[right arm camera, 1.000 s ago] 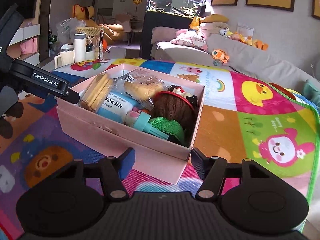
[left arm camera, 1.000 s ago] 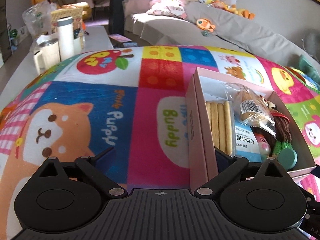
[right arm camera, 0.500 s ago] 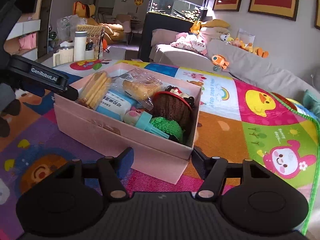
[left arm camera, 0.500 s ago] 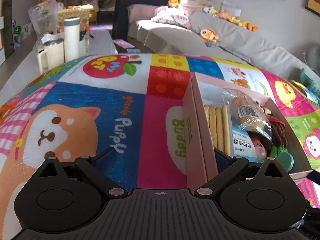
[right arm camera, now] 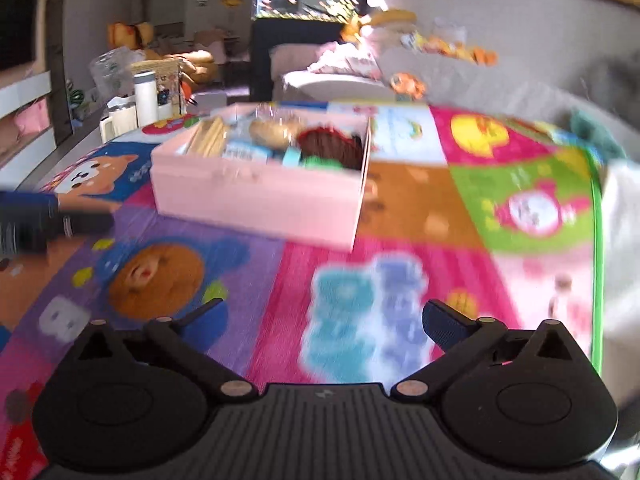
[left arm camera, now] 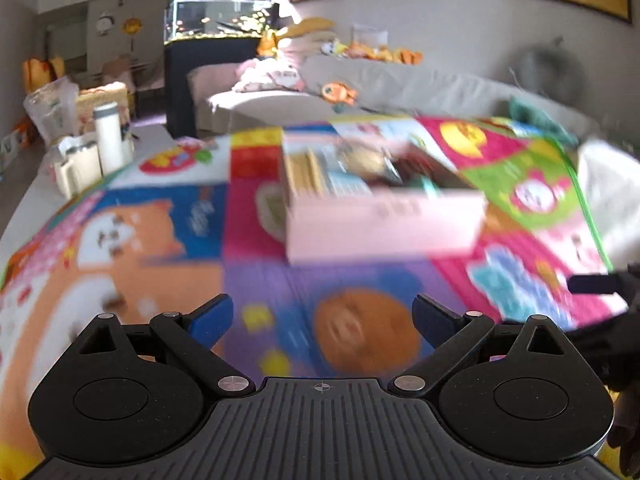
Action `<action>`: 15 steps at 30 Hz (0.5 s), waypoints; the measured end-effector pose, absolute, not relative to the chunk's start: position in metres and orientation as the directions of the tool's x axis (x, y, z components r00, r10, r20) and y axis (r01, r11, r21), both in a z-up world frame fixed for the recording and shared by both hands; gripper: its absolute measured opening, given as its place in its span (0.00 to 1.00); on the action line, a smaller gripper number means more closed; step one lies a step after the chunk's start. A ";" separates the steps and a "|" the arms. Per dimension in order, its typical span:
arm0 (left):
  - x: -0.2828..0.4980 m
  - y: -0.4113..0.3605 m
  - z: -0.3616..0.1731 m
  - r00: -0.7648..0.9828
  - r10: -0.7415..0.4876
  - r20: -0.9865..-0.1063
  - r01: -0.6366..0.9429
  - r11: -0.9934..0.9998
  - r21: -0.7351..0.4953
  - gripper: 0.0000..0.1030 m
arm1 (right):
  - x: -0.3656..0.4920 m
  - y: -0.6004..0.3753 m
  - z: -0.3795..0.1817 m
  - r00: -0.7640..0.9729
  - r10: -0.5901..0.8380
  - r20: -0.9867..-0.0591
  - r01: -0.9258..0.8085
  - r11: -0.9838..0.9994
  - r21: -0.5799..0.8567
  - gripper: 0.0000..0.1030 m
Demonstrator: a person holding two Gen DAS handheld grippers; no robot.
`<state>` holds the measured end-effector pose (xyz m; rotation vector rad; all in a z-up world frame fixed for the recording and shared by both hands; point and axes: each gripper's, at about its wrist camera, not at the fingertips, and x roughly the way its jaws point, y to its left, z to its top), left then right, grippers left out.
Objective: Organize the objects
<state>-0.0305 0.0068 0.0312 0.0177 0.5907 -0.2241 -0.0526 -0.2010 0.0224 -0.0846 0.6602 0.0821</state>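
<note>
One play mat point(left arm camera: 200, 220), printed in bright cartoon squares, is spread over the whole work surface and fills most of both views. One sofa point(left arm camera: 400, 84) with soft toys along its back is seen behind it, and one dark cabinet topped by a glass tank point(left arm camera: 216, 16) stands to its left.

One pink box point(right arm camera: 260, 196) is set on the mat, open at the top, well ahead of both grippers and touched by neither. From the right wrist its long axis is seen running left to right, tilted a little so the left end sits farther away; its long pink side wall faces the camera. From the left wrist the same box point(left arm camera: 384, 224) is seen blurred, right of centre, again with a long wall toward the lens. Its contents are packed close: a row of pale biscuits point(right arm camera: 208, 138) at the left end, a wrapped bun point(right arm camera: 276, 132), a dark brown knitted item point(right arm camera: 332, 148) at the right end; the count of smaller pieces cannot be told through the blur.

One white flask point(right arm camera: 146, 98) is seen upright beyond the mat's far left corner.

Two grippers are counted. The left gripper point(left arm camera: 322, 312) is spread wide with nothing between its fingers. The right gripper point(right arm camera: 322, 316) has just been opening and stands wide, only mat between its fingers
</note>
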 end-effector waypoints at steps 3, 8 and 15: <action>-0.028 -0.003 0.009 0.777 -0.156 -0.609 0.165 0.985 -0.042 0.95 | -0.059 -0.192 0.008 0.757 0.006 -0.654 -0.075 0.994 -0.078 1.00; -0.016 -0.005 0.001 0.774 -0.077 -0.628 0.099 0.995 0.001 0.94 | -0.051 -0.194 0.003 0.740 -0.012 -0.673 -0.046 0.997 -0.069 1.00; -0.017 -0.006 0.002 0.774 -0.069 -0.630 0.093 0.996 0.006 0.96 | -0.036 -0.205 -0.005 0.766 0.007 -0.643 -0.009 1.000 0.000 1.00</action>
